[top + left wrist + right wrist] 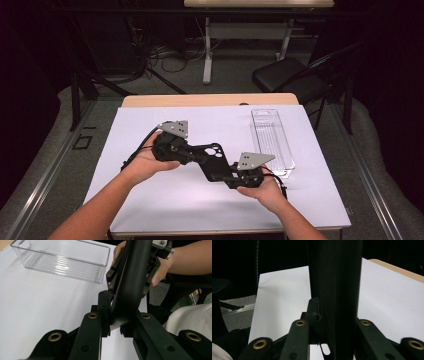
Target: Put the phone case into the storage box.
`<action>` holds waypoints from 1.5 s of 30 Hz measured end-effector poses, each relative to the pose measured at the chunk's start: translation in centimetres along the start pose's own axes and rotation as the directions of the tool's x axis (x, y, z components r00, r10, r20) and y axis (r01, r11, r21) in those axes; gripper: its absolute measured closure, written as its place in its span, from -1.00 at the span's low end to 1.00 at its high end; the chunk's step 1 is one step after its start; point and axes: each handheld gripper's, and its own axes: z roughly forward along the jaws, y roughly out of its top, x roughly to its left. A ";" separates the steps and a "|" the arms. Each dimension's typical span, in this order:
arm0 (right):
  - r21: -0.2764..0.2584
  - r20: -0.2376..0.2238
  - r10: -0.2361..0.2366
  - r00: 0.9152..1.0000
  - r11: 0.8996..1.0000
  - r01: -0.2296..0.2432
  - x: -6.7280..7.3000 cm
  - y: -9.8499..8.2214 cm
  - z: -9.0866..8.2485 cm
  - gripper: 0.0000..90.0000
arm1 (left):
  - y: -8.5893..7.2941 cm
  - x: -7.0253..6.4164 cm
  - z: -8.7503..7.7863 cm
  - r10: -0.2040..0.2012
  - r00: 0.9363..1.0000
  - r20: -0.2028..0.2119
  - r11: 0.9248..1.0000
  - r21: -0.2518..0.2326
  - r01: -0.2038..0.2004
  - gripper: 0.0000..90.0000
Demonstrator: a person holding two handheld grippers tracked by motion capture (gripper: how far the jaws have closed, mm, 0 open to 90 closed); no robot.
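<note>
A flat black phone case [212,159] with round camera holes at one end hangs above the white sheet, held at both ends. My left gripper [196,156] grips its upper left end, and my right gripper [227,176] grips the lower right end. In the left gripper view the case [128,285] stands edge-on between the jaws of the left gripper [116,325], with the other hand [160,267] behind it. In the right gripper view the case [334,290] rises as a dark slab out of the right gripper [334,330].
A clear plastic tray [272,140] lies lengthwise on the right of the white sheet [150,200]; it also appears as the tray [62,260]. Beyond the table stand a black chair [285,75] and a desk's legs [207,50]. Cables lie on the floor.
</note>
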 end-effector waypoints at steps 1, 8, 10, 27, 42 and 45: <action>0.001 0.004 0.002 1.000 1.000 -0.002 0.0 0.0 0.0 0.56 | 0.0 0.0 0.0 0.001 1.000 -0.001 1.000 0.003 -0.001 0.82; 0.005 0.046 0.008 0.999 1.000 -0.008 -0.3 0.0 -0.1 0.29 | -0.2 0.2 0.0 -0.009 1.000 -0.009 1.000 0.011 0.009 0.81; 0.011 0.061 0.004 0.998 1.000 -0.005 -0.3 0.0 -0.2 0.25 | -0.2 0.2 -0.1 -0.013 1.000 -0.011 1.000 0.013 0.013 0.81; 0.020 0.155 0.052 0.987 0.998 -0.056 -0.4 0.7 -1.5 -0.14 | -0.5 0.4 -0.7 -0.086 0.993 -0.081 0.995 0.052 0.090 0.81; 0.067 0.216 0.073 0.974 0.994 -0.090 -0.1 1.3 -1.6 -0.62 | -0.7 0.6 -0.9 -0.153 0.979 -0.135 0.984 0.068 0.163 0.81; 0.065 0.224 0.088 0.971 0.992 -0.104 -0.1 1.4 -1.6 -0.67 | -0.8 0.6 -0.9 -0.158 0.977 -0.143 0.983 0.076 0.170 0.81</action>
